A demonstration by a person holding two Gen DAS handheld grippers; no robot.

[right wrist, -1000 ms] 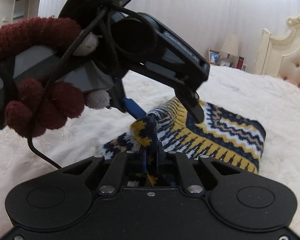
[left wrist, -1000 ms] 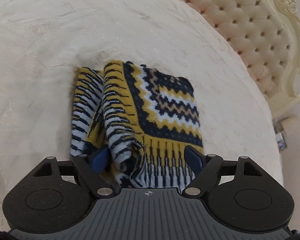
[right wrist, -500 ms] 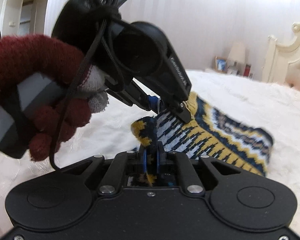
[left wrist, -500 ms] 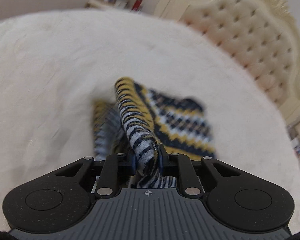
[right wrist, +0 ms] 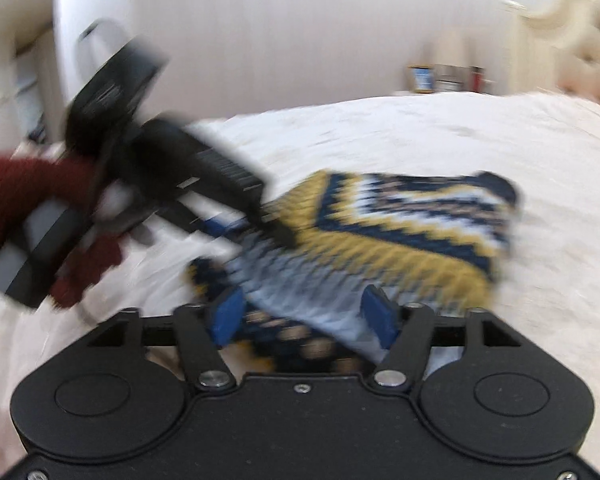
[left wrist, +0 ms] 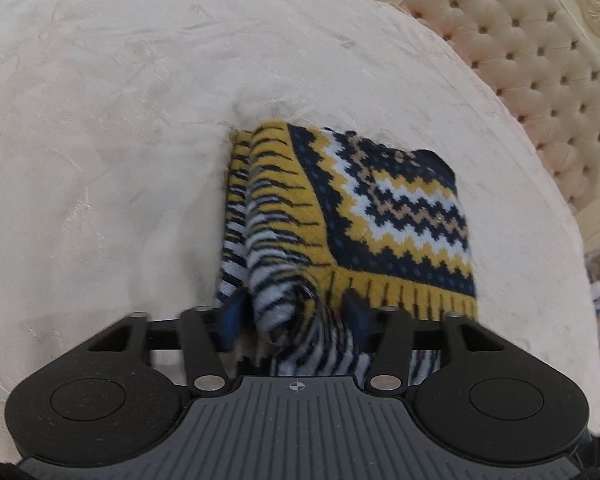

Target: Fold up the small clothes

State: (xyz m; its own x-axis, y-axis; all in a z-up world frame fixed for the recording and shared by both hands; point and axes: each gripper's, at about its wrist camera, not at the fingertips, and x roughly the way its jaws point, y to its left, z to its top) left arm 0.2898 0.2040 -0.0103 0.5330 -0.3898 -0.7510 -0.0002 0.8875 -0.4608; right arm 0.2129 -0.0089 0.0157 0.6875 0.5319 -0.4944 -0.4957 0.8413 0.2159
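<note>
Knit [left wrist: 352,216] lies folded on the bed [left wrist: 100,120], a squarish packet with a yellow, navy and white zigzag face. Its left edge is a stacked fold of striped layers; near edge carries a yellow fringe band; far right corner is rounded and navy. A loose striped roll at the near left corner sits between the blue pads of my left tongs [left wrist: 294,314].

Left tongs: released. Jaws have just been opening, and the roll stands between the pads without being pressed.

Right tongs [right wrist: 304,314]: also released, jaws just opened wide. Striped cloth of the knit [right wrist: 400,220] runs across the gap between the blue pads; no pad pinches it. Right view is motion-blurred, so fine contact at the pads I cannot tell.

From the right view, my left tongs [right wrist: 276,220] come in from the left, tips at the knit's near left edge, held in my gloved hand [right wrist: 40,208].

Open room: bare bedcover spreads wide to the left of the knit and beyond its far edge. On the right, the headboard [left wrist: 540,80] bounds the bed, well apart from the knit.
</note>
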